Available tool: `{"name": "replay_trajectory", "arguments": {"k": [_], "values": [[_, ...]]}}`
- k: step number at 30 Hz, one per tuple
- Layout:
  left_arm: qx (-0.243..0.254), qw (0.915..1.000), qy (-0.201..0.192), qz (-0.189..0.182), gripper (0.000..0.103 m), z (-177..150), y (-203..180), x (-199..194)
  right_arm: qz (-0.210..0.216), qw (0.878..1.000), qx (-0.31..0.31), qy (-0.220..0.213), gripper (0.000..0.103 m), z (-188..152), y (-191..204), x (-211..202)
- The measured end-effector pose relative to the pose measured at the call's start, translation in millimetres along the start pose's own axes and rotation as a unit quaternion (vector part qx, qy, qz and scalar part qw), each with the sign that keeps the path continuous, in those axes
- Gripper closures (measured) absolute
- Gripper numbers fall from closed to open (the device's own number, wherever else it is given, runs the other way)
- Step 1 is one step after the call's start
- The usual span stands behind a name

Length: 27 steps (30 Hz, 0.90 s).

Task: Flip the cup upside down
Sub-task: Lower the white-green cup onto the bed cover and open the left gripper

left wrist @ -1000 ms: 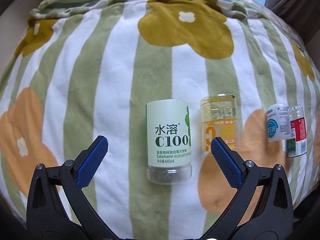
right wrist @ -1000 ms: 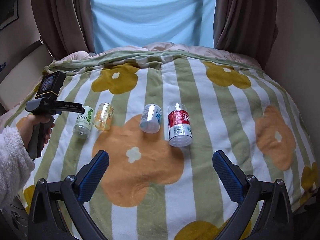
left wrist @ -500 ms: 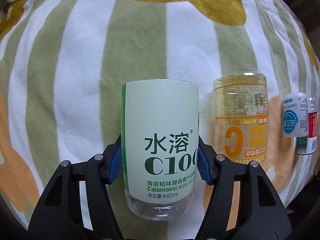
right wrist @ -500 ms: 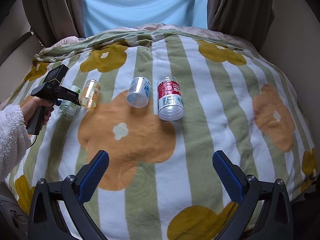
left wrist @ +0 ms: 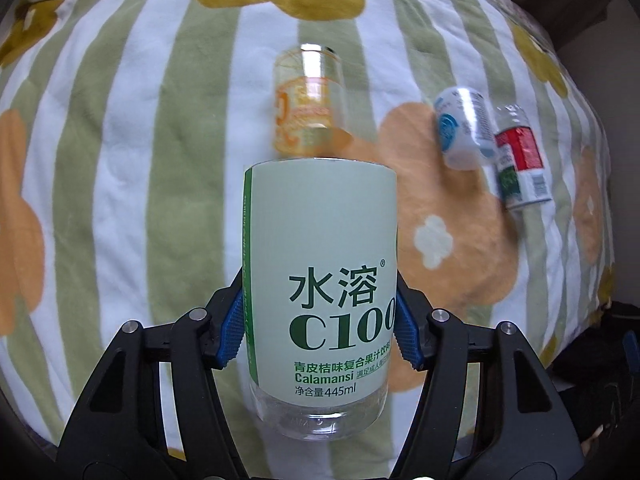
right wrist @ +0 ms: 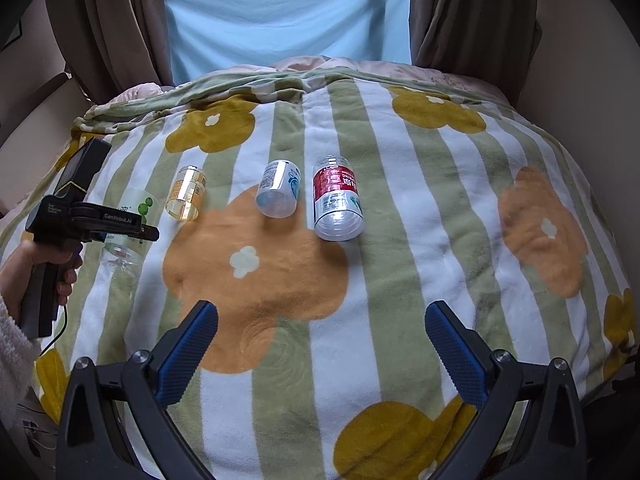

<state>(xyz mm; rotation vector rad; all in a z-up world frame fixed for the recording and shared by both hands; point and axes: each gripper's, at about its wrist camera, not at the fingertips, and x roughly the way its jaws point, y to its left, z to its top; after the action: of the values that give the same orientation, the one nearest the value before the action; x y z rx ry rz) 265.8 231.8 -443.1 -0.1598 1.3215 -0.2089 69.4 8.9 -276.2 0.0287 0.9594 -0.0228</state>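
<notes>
My left gripper (left wrist: 320,332) is shut on the green-labelled C100 cup (left wrist: 320,272), a cut clear bottle, and holds it lifted above the striped flower blanket (left wrist: 120,160). Its blue pads press both sides of the label. The right wrist view shows the same cup (right wrist: 128,220) in the left gripper (right wrist: 120,232) at the far left. My right gripper (right wrist: 320,352) is open and empty above the blanket's near part. An orange-printed cup (right wrist: 186,198), a blue-and-white cup (right wrist: 278,194) and a red-labelled cup (right wrist: 338,204) lie on their sides in a row.
The blanket (right wrist: 400,280) covers a bed. Brown curtains (right wrist: 112,20) and a light blue sheet (right wrist: 288,12) hang behind it. The person's hand and fleece sleeve (right wrist: 16,320) are at the left edge. The three lying cups also show in the left wrist view (left wrist: 308,100).
My left gripper closed on the C100 cup and lifted it off the blanket, swinging so the other cups shifted in its view. My right gripper stayed open.
</notes>
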Motion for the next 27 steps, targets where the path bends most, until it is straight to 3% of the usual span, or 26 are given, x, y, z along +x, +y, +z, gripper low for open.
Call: {"name": "replay_trajectory", "arguments": {"k": [6, 13, 20, 21, 22, 23, 27], "values": [[0.007, 0.9984, 0.015, -0.054, 0.044, -62.4, -73.7, 15.6, 0.006, 1.000, 0.009, -0.001, 0.000, -16.0, -11.9, -9.7], [0.029, 0.9983, 0.023, -0.044, 0.044, -97.5, -125.8, 58.3, -0.006, 1.000, 0.019, 0.000, 0.000, -33.3, -37.2, -20.9], [0.020, 0.9989, 0.037, -0.021, 0.041, -107.2, -131.1, 77.9, -0.008, 0.999, 0.042, 0.003, 0.000, -45.8, -61.9, -24.9], [0.014, 0.9992, 0.032, -0.020, 0.029, -107.5, -129.2, 73.7, -0.005, 0.999, 0.045, 0.004, 0.000, -46.5, -64.0, -25.5], [0.009, 0.9994, 0.027, -0.017, 0.006, -107.8, -127.4, 68.6, -0.002, 0.999, 0.047, 0.005, 0.000, -46.3, -65.3, -25.7], [0.005, 0.9996, 0.020, -0.019, 0.001, -108.3, -125.1, 61.8, 0.000, 0.999, 0.048, 0.005, 0.000, -45.6, -66.0, -26.1], [-0.024, 0.9995, 0.002, -0.021, 0.000, -113.4, -104.6, 29.8, 0.016, 0.999, 0.044, 0.005, 0.000, -39.2, -64.5, -26.7]]}}
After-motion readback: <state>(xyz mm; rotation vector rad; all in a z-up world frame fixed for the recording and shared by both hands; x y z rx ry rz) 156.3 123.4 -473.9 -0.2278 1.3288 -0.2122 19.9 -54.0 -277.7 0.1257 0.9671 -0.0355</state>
